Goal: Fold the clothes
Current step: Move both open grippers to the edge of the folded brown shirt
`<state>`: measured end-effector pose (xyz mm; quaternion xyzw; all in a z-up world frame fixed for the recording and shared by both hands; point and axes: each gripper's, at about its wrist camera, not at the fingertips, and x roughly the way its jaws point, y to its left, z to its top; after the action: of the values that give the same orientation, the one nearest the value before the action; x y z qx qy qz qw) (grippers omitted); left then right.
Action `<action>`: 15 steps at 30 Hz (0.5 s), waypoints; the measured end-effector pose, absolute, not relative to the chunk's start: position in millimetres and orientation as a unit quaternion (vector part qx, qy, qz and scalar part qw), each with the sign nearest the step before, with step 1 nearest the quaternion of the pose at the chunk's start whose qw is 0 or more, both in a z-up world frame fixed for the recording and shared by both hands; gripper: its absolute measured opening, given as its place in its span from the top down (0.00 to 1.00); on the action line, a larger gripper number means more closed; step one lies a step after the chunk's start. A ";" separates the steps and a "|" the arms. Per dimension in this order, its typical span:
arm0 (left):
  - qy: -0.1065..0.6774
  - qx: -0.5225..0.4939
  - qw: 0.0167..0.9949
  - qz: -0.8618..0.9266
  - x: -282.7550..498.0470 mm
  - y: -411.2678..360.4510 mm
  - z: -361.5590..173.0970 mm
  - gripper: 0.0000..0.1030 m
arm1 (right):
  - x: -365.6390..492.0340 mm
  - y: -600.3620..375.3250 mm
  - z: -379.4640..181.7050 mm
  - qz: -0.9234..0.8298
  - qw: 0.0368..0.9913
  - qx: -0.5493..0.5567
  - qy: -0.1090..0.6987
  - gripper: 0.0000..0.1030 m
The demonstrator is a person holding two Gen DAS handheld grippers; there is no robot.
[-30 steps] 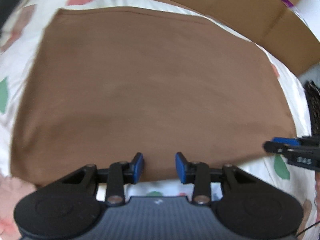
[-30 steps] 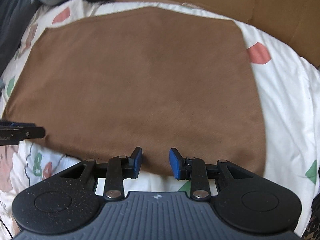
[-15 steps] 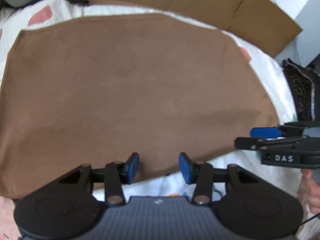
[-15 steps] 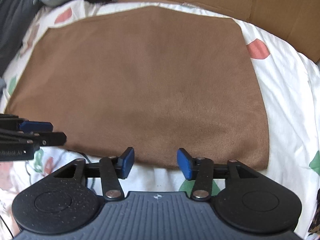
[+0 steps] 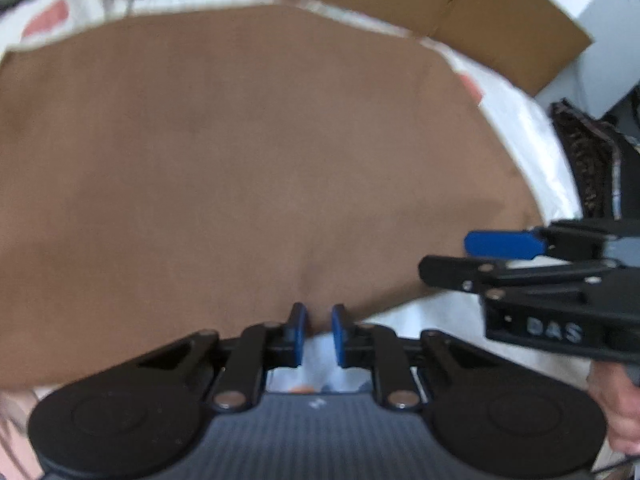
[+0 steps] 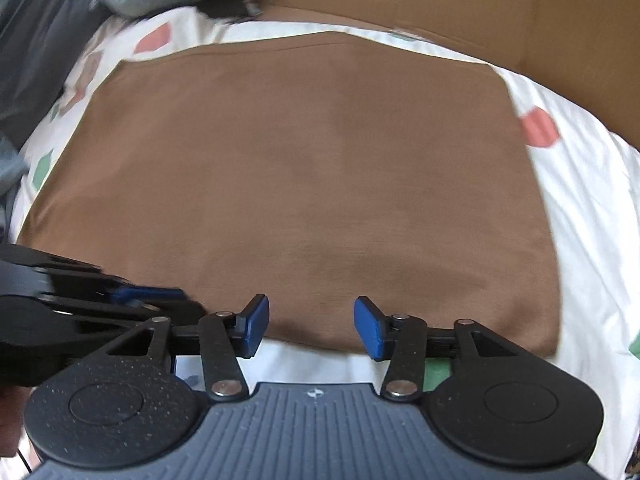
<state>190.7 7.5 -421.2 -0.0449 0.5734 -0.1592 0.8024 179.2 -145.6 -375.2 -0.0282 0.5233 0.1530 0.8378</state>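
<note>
left hand-held gripper (image 5: 319,334) closing on brown cloth (image 5: 248,168).

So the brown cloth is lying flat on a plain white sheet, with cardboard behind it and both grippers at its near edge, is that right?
Not quite. The sheet is not plain: the right wrist view shows red and green patches printed on the white. The rest holds: the brown cloth lies flat, cardboard stands behind it, and the left gripper and right gripper are at its near edge.

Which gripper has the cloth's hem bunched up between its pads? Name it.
The left gripper: its closing jaws stand narrow, the brown cloth puckering between them. The right gripper, also closing, stands wide over flat hem.
</note>
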 end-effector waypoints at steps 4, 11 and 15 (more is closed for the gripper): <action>0.569 -0.060 0.804 -0.162 186.0 14.2 -415.2 0.86 | 174.9 -129.1 -388.4 0.161 0.826 -0.060 0.536 0.63; 0.561 -0.093 0.814 -0.117 177.1 56.3 -400.3 0.73 | 175.1 -143.9 -377.1 0.164 0.826 -0.026 0.538 0.70; 0.549 -0.107 0.826 -0.071 173.0 86.0 -392.0 0.66 | 181.3 -167.1 -368.2 0.149 0.831 0.006 0.537 0.68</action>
<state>173.0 86.0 -392.0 -0.1073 0.5488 -0.0710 0.8260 181.3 -167.1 -368.2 0.0062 0.5366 0.1488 0.8306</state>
